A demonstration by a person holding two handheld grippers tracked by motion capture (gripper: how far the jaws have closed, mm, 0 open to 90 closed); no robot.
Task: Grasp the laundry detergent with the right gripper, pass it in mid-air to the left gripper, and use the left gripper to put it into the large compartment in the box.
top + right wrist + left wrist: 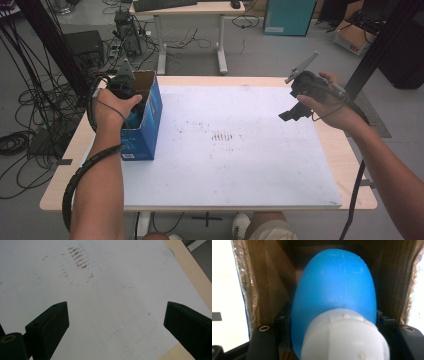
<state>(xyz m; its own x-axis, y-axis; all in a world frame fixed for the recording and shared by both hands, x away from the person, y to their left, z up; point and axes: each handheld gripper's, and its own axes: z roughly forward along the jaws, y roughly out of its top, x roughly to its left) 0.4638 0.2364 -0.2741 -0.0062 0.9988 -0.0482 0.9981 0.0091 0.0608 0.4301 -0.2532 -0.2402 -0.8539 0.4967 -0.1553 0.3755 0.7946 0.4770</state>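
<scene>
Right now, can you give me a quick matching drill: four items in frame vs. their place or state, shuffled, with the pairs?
Items:
1. left gripper
2. right gripper
3. blue bottle with white cap
4. blue cardboard box

States:
A. stands at the table's left edge
B. open, above the white mat
C. inside the box, held
D. fingers closed on the bottle

Pairs: 1-D, 2-B, 3-C, 4-A

A white sheet covers most of the wooden surface, marked with brown smudges near its middle. Beyond the far edge stands a second desk with a keyboard on it. Cables sprawl over the floor at the left, and a teal box sits far right.
</scene>
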